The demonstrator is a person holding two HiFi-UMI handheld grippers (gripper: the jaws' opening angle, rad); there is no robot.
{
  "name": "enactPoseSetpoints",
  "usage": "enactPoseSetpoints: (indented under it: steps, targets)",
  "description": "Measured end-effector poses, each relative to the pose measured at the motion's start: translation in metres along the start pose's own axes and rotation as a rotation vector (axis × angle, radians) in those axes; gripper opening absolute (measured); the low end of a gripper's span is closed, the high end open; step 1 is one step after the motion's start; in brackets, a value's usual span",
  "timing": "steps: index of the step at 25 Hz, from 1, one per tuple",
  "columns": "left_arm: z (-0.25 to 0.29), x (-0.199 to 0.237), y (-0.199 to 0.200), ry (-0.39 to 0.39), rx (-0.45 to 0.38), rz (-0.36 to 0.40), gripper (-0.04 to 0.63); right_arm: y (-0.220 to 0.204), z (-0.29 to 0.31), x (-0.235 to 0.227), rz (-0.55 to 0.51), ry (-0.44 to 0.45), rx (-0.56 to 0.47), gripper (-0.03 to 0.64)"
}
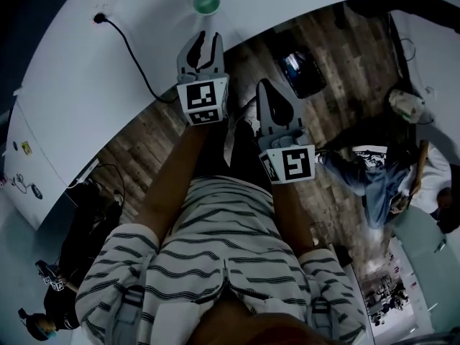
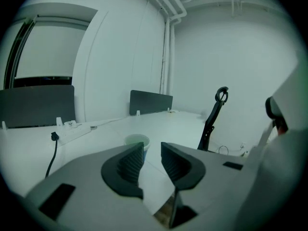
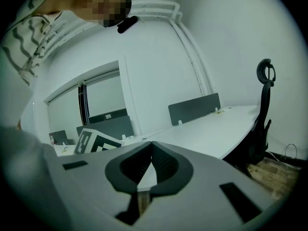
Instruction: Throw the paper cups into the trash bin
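A pale green paper cup (image 1: 206, 2) stands upright on the white curved table (image 1: 86, 99). In the left gripper view the cup (image 2: 137, 142) shows just beyond the jaws, a little left of the gap. My left gripper (image 1: 208, 40) hovers over the table edge short of the cup, and its jaws (image 2: 151, 150) stand slightly apart with nothing between them. My right gripper (image 1: 267, 88) is lower and to the right, over the wooden floor, and it (image 3: 151, 148) is shut and empty. No trash bin is in sight.
A black cable (image 1: 133, 52) runs across the table from a plug, with a white power strip (image 2: 77, 127) beside it. Grey desk dividers (image 2: 150, 101) stand at the back. A black office chair (image 2: 214, 117) is to the right. A person (image 1: 381, 178) sits on the floor at right.
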State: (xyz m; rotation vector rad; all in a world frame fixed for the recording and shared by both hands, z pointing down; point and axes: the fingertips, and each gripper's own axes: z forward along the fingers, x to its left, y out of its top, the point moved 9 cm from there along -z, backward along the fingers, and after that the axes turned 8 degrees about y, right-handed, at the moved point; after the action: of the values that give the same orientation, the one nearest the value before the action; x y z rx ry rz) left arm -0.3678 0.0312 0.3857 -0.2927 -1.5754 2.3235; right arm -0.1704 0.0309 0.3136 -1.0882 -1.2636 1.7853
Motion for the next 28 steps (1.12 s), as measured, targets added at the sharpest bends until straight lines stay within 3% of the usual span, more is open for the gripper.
enactPoseSetpoints:
  steps: [14,21,28]
  targets:
    - [0.049,0.011,-0.024,0.059,0.059,-0.019,0.28,-0.015,-0.004,-0.006,0.023,-0.028,0.021,0.017]
    - [0.073,0.021,-0.029,0.072,0.082,-0.039,0.322,-0.02,-0.003,-0.007,0.038,-0.043,0.029,0.017]
    - [0.093,0.016,-0.028,0.075,0.109,-0.007,0.33,-0.023,-0.006,-0.012,0.044,-0.051,0.034,0.017]
